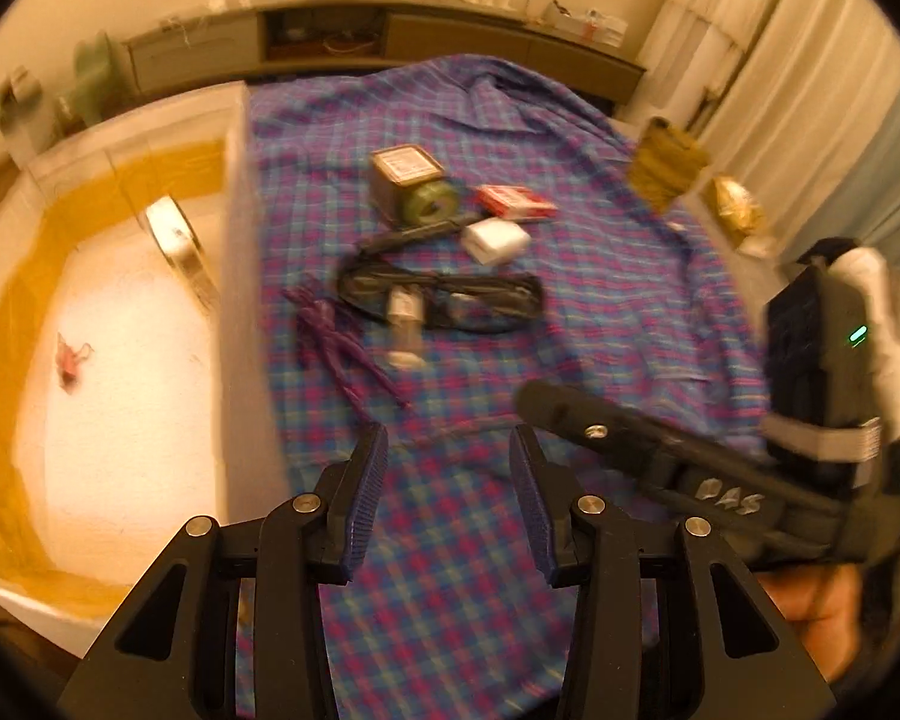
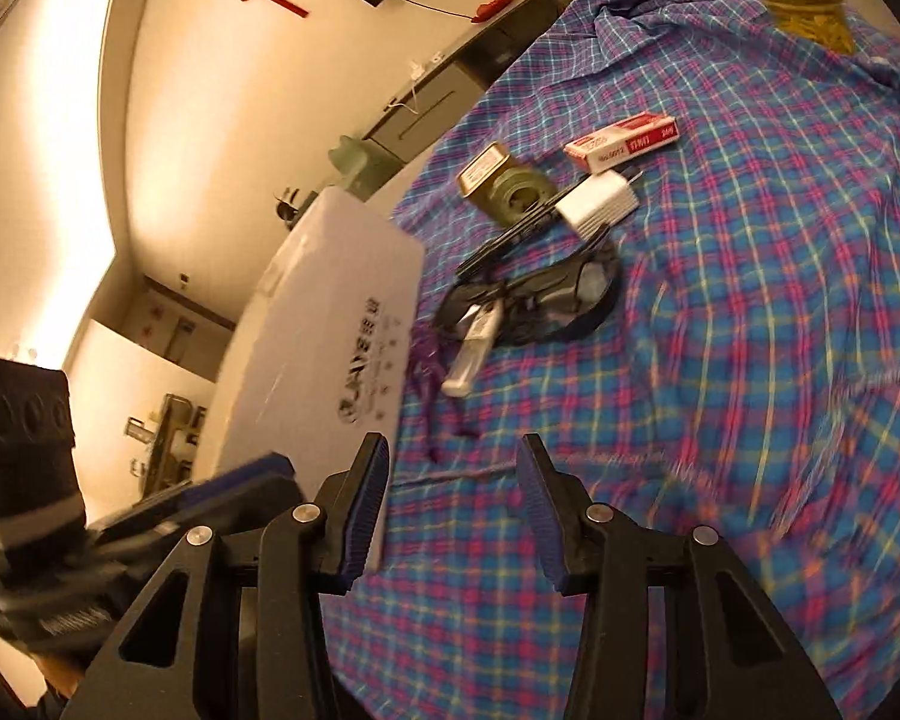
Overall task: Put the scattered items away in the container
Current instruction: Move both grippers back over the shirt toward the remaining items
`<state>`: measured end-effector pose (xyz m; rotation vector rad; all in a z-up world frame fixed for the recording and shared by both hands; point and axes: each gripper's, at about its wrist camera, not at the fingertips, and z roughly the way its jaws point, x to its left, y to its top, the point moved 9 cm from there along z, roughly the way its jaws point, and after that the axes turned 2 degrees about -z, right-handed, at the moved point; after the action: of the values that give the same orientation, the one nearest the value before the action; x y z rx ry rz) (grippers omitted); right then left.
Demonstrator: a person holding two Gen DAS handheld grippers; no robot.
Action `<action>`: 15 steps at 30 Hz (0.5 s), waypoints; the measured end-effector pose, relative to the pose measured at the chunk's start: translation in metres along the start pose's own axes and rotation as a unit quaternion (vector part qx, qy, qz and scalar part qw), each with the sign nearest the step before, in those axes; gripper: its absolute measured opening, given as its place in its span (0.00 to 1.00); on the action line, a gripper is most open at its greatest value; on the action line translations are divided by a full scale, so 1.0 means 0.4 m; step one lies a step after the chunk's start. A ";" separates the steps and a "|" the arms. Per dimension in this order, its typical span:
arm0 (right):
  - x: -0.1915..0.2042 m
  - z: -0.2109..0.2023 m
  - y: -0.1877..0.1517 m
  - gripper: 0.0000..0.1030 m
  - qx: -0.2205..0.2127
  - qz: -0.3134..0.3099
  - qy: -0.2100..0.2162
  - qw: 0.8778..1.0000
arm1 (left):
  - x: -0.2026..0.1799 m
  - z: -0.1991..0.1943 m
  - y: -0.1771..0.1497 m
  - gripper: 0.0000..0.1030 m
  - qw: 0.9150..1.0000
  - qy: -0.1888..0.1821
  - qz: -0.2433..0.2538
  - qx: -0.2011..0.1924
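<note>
Lying in a loose cluster on the plaid cloth, the scattered items sit just beside the white foam container, whose near wall stands to their left in the left wrist view. Nearest the tongs are the dark glasses, with a small white tube resting across them and purple strands lying between them and the box wall; farther back are a white charger, a black pen, a red staple box, and a square tin touching a greenish tape roll. Everything looks light; the glasses seem the most fragile and awkward, so I would take them at the bridge or a thick part of the frame, not by a lens, and lift the tube off first since it could roll away. The tin and charger are stiff and boxy and should pinch well across flat sides, while the strands look limp and thin, hard to pick off the soft cloth. Inside the container a tape roll and a small pink scrap already lie. Both the left gripper and the right gripper hover above the cloth with jaws spread and nothing between them, each short of the items
</note>
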<state>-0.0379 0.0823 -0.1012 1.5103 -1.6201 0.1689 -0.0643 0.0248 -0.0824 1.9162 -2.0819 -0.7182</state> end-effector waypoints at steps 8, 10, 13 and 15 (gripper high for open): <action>-0.019 0.062 0.054 0.45 0.018 -0.036 -0.035 0.999 | 0.046 0.024 0.057 0.45 0.995 0.080 0.046 -0.037; -0.014 0.096 0.061 0.45 0.030 -0.050 -0.042 0.997 | 0.060 0.028 0.069 0.45 0.995 0.083 0.042 -0.038; -0.004 0.132 0.077 0.45 0.045 -0.067 -0.050 0.995 | 0.079 0.029 0.078 0.45 0.995 0.082 0.036 -0.040; -0.001 0.162 0.091 0.45 0.052 -0.080 -0.063 0.993 | 0.088 0.027 0.080 0.45 0.995 0.080 0.031 -0.041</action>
<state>-0.1013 0.0507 -0.1238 1.7536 -1.6005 0.0712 -0.1017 -0.0065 -0.0817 1.7938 -1.9753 -0.6058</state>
